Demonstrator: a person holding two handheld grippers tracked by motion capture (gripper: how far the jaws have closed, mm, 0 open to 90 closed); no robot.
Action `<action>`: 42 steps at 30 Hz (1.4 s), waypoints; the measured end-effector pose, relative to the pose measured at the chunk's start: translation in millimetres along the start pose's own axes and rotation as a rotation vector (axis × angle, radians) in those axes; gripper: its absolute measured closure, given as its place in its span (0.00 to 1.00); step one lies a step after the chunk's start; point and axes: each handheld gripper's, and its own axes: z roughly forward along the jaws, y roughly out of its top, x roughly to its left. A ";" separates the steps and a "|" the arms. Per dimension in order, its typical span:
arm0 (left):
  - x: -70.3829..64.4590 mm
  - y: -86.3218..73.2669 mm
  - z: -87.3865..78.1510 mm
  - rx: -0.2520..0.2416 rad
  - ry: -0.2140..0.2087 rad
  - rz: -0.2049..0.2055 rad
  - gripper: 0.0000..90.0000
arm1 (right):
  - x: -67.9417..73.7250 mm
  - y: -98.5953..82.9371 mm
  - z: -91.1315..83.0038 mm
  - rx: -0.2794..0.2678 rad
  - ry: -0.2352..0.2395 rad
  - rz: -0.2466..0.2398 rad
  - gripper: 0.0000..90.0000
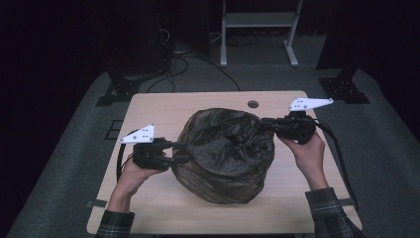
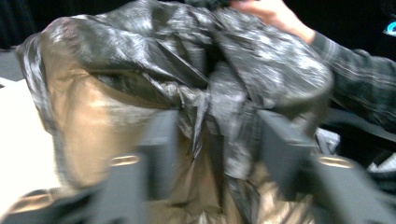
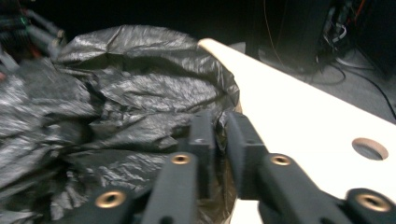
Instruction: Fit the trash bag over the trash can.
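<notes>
Your right gripper [image 3: 219, 135] pinches the bag [image 1: 225, 153] rim between narrow jaws; table [image 3: 299, 116] lies beyond. Your left gripper [image 2: 215, 140] has jaws wide, crumpled bag between them.

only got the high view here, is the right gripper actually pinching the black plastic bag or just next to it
Observer: The right gripper has its fingers nearly closed on a fold at the rim of the crumpled black plastic bag.
Operator: and the left one, closed too
Observer: No. The left gripper is open, its fingers set wide apart with a bunched twist of the bag between them.
Operator: anything under the film on that side
Observer: In the left gripper view the film looks brownish and see-through low down; what lies behind it I cannot tell.
</notes>
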 end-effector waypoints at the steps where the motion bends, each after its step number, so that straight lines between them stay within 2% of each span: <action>1: 0.8 -0.8 -1.1 0.006 -0.011 -0.004 0.69 | -2.3 0.6 -0.1 -0.016 0.012 0.006 0.96; 3: 1.6 -2.0 -1.8 0.010 -0.027 -0.011 0.87 | -5.0 2.8 1.5 -0.039 0.020 0.007 0.99; 5: 4.0 -3.8 -2.3 0.012 -0.040 -0.016 0.98 | -7.0 5.4 4.8 -0.046 0.011 0.004 1.00; 8: 8.8 -9.9 -4.0 0.019 -0.033 -0.031 0.99 | -11.2 7.2 8.8 -0.057 -0.002 0.009 1.00; 11: 13.7 -16.3 -6.2 0.027 -0.025 -0.045 0.99 | -21.2 6.7 18.4 -0.055 -0.028 0.027 1.00; 16: 21.2 -27.6 -7.3 0.065 0.002 -0.066 0.99 | -32.5 2.9 33.8 -0.022 -0.057 0.043 1.00; 20: 24.4 -34.4 -6.4 0.080 -0.003 -0.082 0.99 | -40.1 -1.3 43.3 -0.003 -0.065 0.061 1.00; 22: 25.1 -35.9 -4.9 0.106 0.003 -0.083 0.99 | -42.4 -3.5 47.0 0.014 -0.074 0.064 1.00; 25: 25.5 -36.8 -4.8 0.108 -0.001 -0.080 0.99 | -44.6 -7.8 51.9 0.029 -0.072 0.073 1.00; 27: 24.6 -35.9 -6.0 0.103 0.009 -0.074 0.95 | -44.2 -9.3 52.3 0.027 -0.069 0.074 1.00; 31: 22.4 -29.9 -15.1 0.034 0.016 -0.061 0.73 | -43.8 -6.7 47.4 0.011 -0.087 0.071 0.77; 36: 16.4 -13.6 -27.0 -0.049 0.033 -0.024 0.43 | -41.7 4.5 32.8 -0.054 -0.095 0.066 0.66; 39: 17.6 -4.5 -29.2 -0.081 0.064 0.009 0.36 | -37.4 15.2 30.1 -0.083 -0.067 0.045 0.59; 42: 25.9 -2.3 -25.3 -0.107 0.072 -0.001 0.36 | -34.8 24.5 35.6 -0.092 -0.030 0.021 0.54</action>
